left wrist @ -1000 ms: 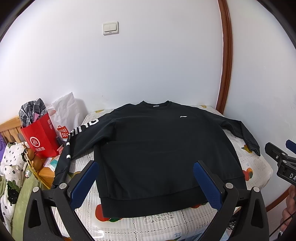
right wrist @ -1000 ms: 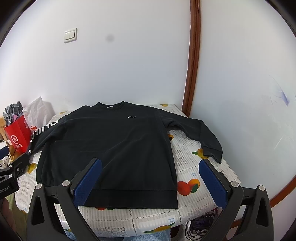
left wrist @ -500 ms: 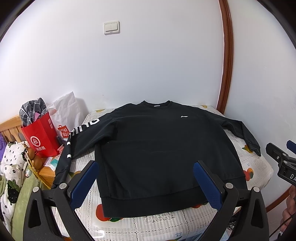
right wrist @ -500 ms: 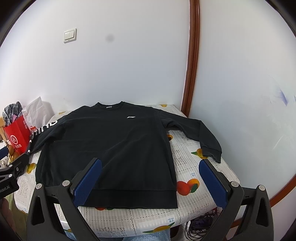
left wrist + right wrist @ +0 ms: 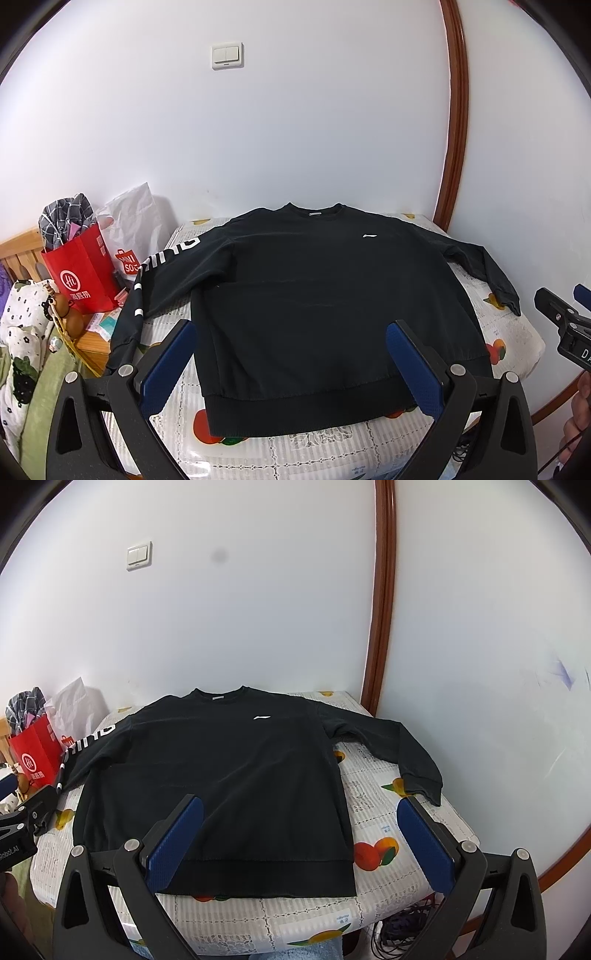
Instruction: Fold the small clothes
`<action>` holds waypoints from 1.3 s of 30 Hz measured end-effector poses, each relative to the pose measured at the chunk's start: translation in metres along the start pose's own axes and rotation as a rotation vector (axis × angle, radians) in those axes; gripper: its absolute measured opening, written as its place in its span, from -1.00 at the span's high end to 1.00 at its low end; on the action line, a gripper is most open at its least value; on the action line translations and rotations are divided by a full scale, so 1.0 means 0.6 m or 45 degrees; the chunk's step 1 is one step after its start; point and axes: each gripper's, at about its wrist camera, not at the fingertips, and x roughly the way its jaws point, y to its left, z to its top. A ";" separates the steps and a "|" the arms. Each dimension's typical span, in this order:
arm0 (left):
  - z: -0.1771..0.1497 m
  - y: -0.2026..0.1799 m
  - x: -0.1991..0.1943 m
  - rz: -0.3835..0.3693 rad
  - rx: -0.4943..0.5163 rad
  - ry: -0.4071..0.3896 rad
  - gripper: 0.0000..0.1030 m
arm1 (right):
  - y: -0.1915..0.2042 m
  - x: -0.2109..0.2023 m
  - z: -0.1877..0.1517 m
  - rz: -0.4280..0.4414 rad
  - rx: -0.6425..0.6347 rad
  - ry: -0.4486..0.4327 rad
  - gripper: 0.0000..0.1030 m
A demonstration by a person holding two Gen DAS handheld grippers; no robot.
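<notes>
A black long-sleeved sweatshirt (image 5: 325,295) lies flat mid-frame on the fruit-print tablecloth (image 5: 384,834). The left gripper (image 5: 291,363) and right gripper (image 5: 301,836) hover wide apart, empty. The lower-left sleeve apparently overhangs the edge, so tugging may drag the garment crooked.

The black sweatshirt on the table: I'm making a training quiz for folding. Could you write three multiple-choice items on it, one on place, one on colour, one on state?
1. Where does the lettered sleeve lie?
A. across the chest
B. over the table's left edge
C. under the hem

2. What colour is the chest logo?
A. white
B. red
C. yellow

3. How is the sweatshirt?
A. folded in half
B. crumpled
C. spread flat, unfolded

Answers:
1 B: the lettered sleeve hangs off the table toward the red bag.
2 A: the logo is white on the sweatshirt.
3 C: front up, both sleeves out, both grippers open, clear of it: left gripper, right gripper.
</notes>
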 end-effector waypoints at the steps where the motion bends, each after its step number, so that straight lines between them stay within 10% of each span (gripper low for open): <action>1: 0.002 0.002 0.001 -0.003 -0.002 0.002 -1.00 | 0.001 0.000 0.001 -0.001 0.000 -0.001 -1.00; 16: 0.009 0.073 0.122 0.052 -0.066 0.125 -1.00 | 0.030 0.082 0.023 0.017 -0.007 0.024 -1.00; 28: -0.055 0.256 0.267 0.321 -0.182 0.330 -0.97 | 0.087 0.218 -0.003 0.073 -0.075 0.185 -0.99; 39: -0.106 0.350 0.343 0.490 -0.148 0.455 -0.52 | 0.130 0.309 -0.024 0.073 -0.095 0.355 -0.99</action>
